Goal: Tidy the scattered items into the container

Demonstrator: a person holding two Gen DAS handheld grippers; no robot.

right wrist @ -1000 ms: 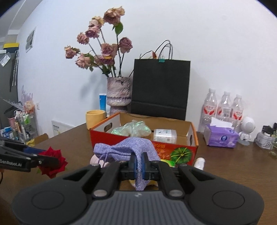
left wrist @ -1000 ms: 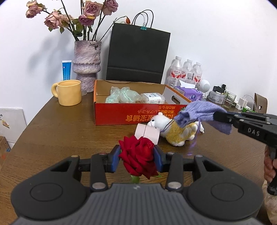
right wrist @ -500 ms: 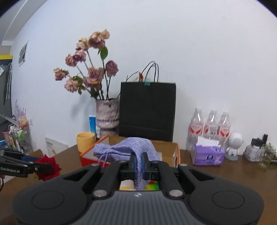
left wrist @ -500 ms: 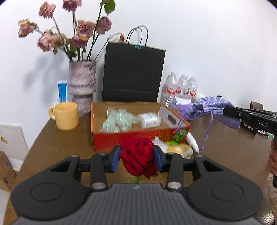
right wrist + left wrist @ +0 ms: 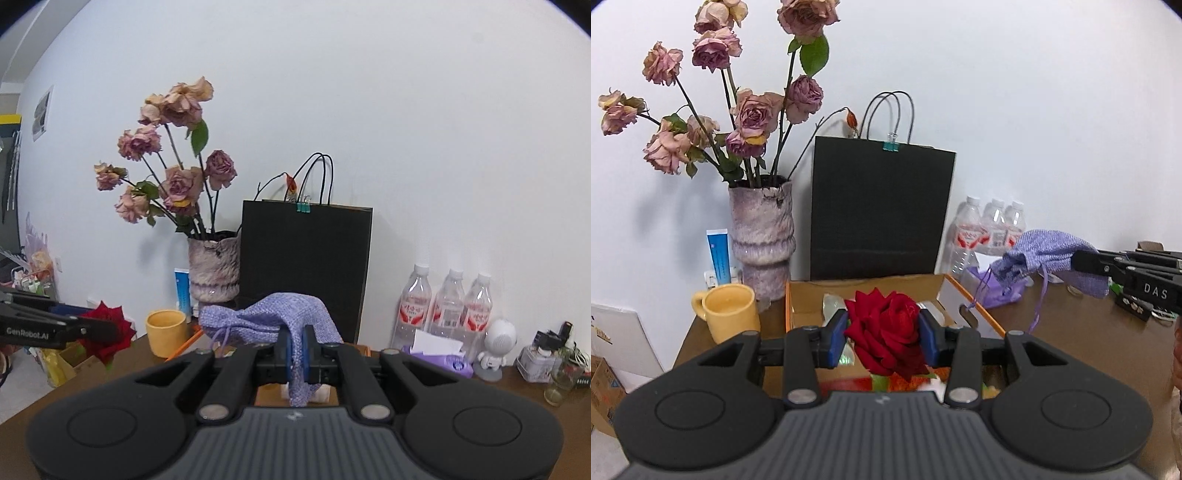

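My left gripper (image 5: 882, 338) is shut on a red rose (image 5: 884, 332), held in the air in front of the open orange cardboard box (image 5: 798, 306). In the right wrist view the same red rose (image 5: 107, 332) shows at the left, in the left gripper's fingers (image 5: 88, 330). My right gripper (image 5: 294, 349) is shut on a purple knit drawstring pouch (image 5: 273, 317), which drapes over its blue pads. From the left wrist view the pouch (image 5: 1045, 254) hangs to the right of the box, above the table. The box holds clear wrapped packets, mostly hidden behind the rose.
A yellow mug (image 5: 729, 317), a vase of dried roses (image 5: 762, 236) and a black paper bag (image 5: 879, 210) stand by the wall. Three water bottles (image 5: 447, 306), a purple tissue pack (image 5: 439, 356) and a small white figure (image 5: 495, 343) sit at the right on the brown table (image 5: 1089, 332).
Both grippers have risen with their loads, so the table and box have dropped low in both views. The plush toy in front of the box has gone out of sight.
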